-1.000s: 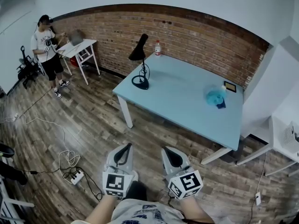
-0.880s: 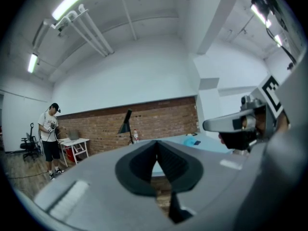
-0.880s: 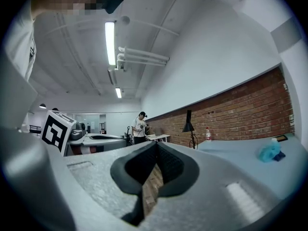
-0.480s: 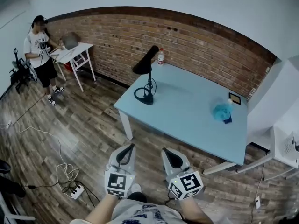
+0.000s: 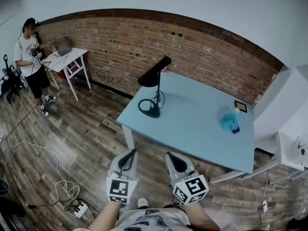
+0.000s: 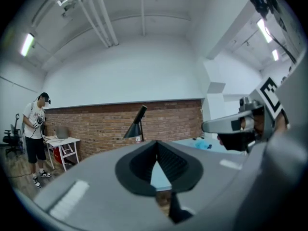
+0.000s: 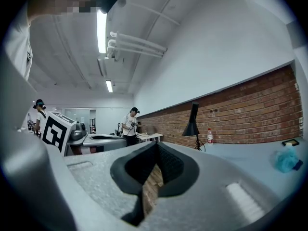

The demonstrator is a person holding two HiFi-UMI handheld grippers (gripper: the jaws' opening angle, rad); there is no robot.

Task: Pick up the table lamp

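Note:
The black table lamp (image 5: pixel 150 110) stands near the front left corner of the light blue table (image 5: pixel 202 129), its cone shade tilted up to the right. Low in the head view, my left gripper (image 5: pixel 128 156) and right gripper (image 5: pixel 176 160) are held side by side over the wooden floor, well short of the table. Both are shut with nothing between the jaws. In the left gripper view the lamp (image 6: pixel 136 125) shows far beyond the closed left gripper (image 6: pixel 156 143). In the right gripper view the lamp (image 7: pixel 193 124) stands at a distance past the closed right gripper (image 7: pixel 156 146).
A blue object (image 5: pixel 229 121) and a small dark frame (image 5: pixel 239 106) lie at the table's right. A bottle (image 7: pixel 210 135) stands behind the lamp. A person (image 5: pixel 29 57) stands by a white side table (image 5: pixel 65 61) at the left. Cables and a power strip (image 5: pixel 79 209) lie on the floor.
The table and lamp have drawn closer and slid right in the head view, while the person has drifted toward the left edge. Both grippers keep their place in the picture, still shut.

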